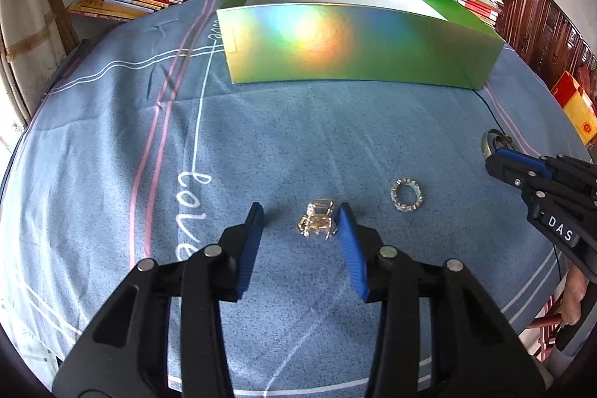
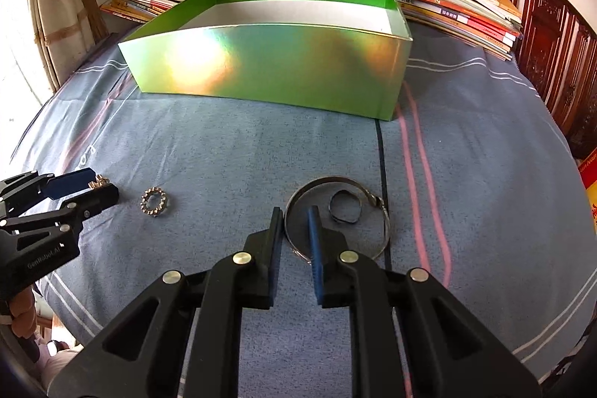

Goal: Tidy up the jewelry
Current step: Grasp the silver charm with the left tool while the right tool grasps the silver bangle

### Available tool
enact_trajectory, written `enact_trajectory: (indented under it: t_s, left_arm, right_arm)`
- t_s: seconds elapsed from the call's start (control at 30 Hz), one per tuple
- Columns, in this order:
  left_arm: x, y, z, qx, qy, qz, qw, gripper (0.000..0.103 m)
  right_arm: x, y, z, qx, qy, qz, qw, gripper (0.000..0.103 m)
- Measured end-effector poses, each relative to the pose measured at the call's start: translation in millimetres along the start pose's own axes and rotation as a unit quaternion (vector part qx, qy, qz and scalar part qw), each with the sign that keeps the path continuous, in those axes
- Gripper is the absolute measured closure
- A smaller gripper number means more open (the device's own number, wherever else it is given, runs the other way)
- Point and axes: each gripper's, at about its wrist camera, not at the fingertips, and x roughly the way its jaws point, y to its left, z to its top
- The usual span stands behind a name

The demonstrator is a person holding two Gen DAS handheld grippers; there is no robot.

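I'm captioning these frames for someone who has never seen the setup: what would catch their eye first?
The shiny green box, open-topped with a rainbow glare on its near wall, dominates the back of the blue tablecloth. In front, the left hand-held gripper stands open around a small gold jewelry piece, with a sparkly ring lying just right of it. The right hand-held gripper straddles the rim of a silver bangle.

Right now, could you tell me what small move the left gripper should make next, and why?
Probably close the left gripper: its open fingers already straddle the gold trinket on the cloth, one pad beside it, and the box lies ahead.
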Motion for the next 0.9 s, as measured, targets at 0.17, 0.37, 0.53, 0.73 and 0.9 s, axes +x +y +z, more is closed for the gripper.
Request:
enact_trajectory:
  t_s: [0.17,0.37,0.53,0.73,0.9]
  left_arm:
    - [0.8,0.5,-1.0,0.002,0.000,0.002,1.0000,0.052]
    - [0.6,0.1,-2.1,0.002,-0.001,-0.002,1.0000,0.051]
    - [0.7,-1.1,-2.1,0.000,-0.002,0.000,1.0000,0.051]
    - [-0.5,-2.7,-1.4,0.002,-0.006,-0.003,1.0000,0.070]
    - [-1.0,-4.5,-1.3,0.007,-0.008,-0.010,0.9999,0.081]
  right_arm:
    - [0.3,-2.6,0.6,0.003,-0.001,0.004,1.000,0.086]
    - [-0.6,2.6,-0.2,0.000,-0.002,-0.014,1.000,0.082]
    - [-0.5,6.6,-1.6,-0.002,-0.005,-0.035,0.999,0.072]
    - [-1.0,8.5,-3.7,-0.006,-0.008,-0.037,0.999,0.073]
    - [-1.4,13.4,-4.2,-0.016,-0.007,-0.019,1.000,0.097]
